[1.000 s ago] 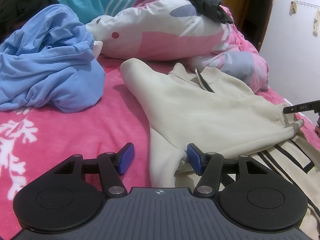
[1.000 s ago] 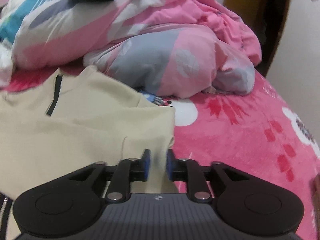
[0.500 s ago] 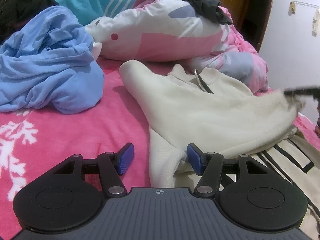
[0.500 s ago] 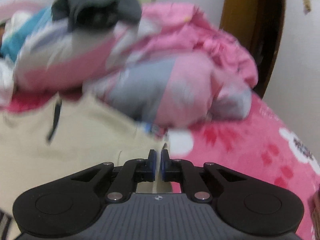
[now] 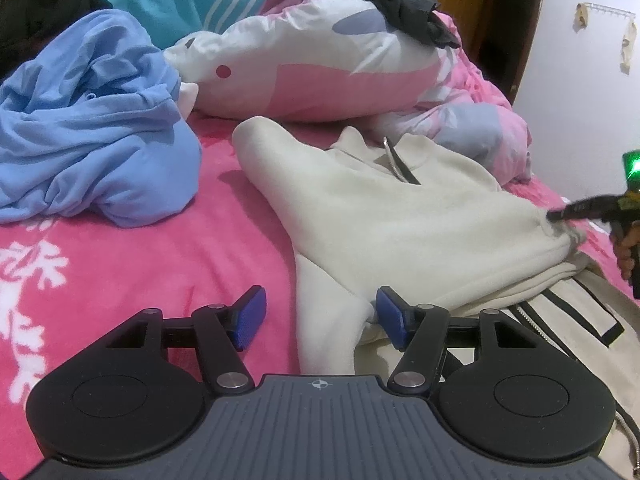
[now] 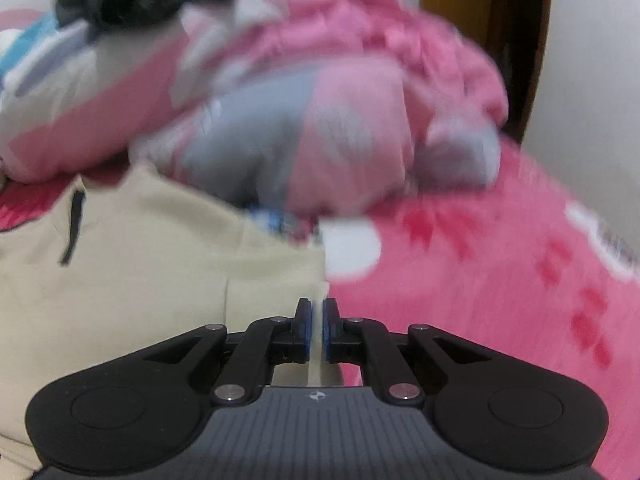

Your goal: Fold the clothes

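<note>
cream sweater (image 6: 160,280) edge pinched in right gripper (image 6: 316,330), jaws easing apart; left gripper (image 5: 318,316) half-open, empty.

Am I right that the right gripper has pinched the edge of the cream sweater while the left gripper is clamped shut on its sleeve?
Not quite. The left gripper is open: the left wrist view shows its blue pads apart, the cream sweater sleeve lying loose between them. The rest holds: in the right wrist view the right gripper pinches the sweater's edge.
</note>
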